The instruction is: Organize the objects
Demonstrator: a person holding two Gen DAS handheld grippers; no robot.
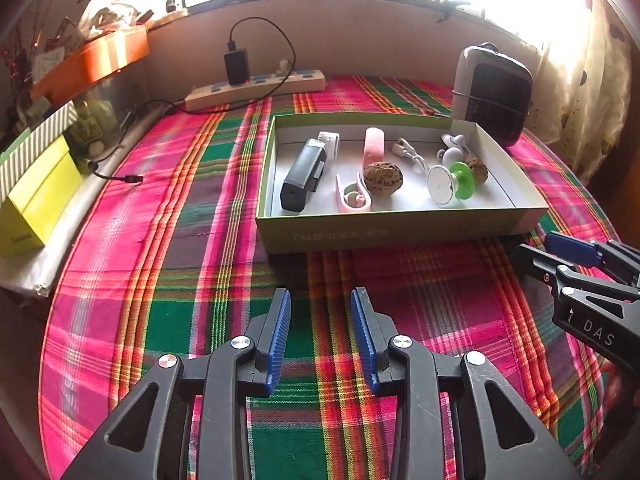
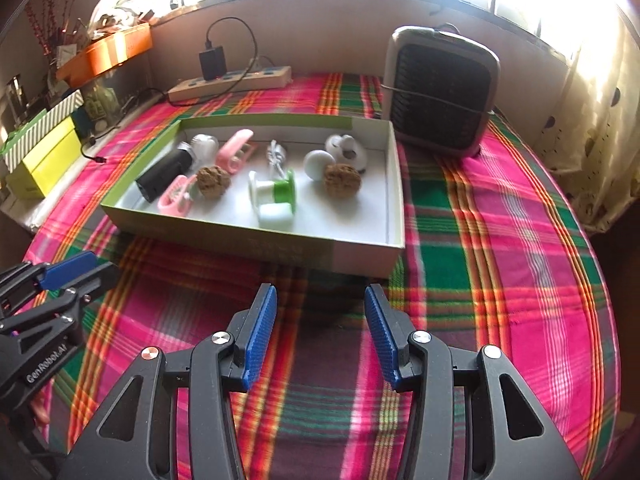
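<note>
The left gripper (image 1: 320, 336) hovers over the plaid tablecloth (image 1: 168, 240) with its blue-padded fingers (image 1: 280, 340) apart and nothing between them; only cloth shows in the gap. The right gripper (image 2: 320, 332) hangs likewise, its fingers (image 2: 260, 332) spread and empty above the same cloth. Each gripper shows at the edge of the other's view, side by side and apart from one another. Ahead of both pairs of fingertips, beyond a strip of bare cloth, lies the shallow green-rimmed box (image 1: 400, 232), its near wall facing the grippers, touched by neither. Inside it sit the collected objects: a black rectangular device (image 1: 302, 176) at the left end, a pink clip (image 1: 354, 196) just beside it, and a second pink clip (image 1: 374, 144) toward the back wall. A walnut (image 1: 382, 178) rests beside the near clip, and another walnut (image 1: 478, 170) lies toward the right end. Between the walnuts a green-and-white spool (image 1: 452, 182) lies on its side, with a small white cube (image 2: 276, 216) in front of it in the right wrist view. White rounded pieces (image 2: 346, 150) lie near the back right corner. Behind the box stands a small fan heater (image 2: 440, 92) on the right, and a power strip (image 1: 256, 90) with a black charger (image 1: 237, 66) plugged in lies by the wall. A yellow-green box (image 1: 36, 200) sits off the cloth at the far left.
</note>
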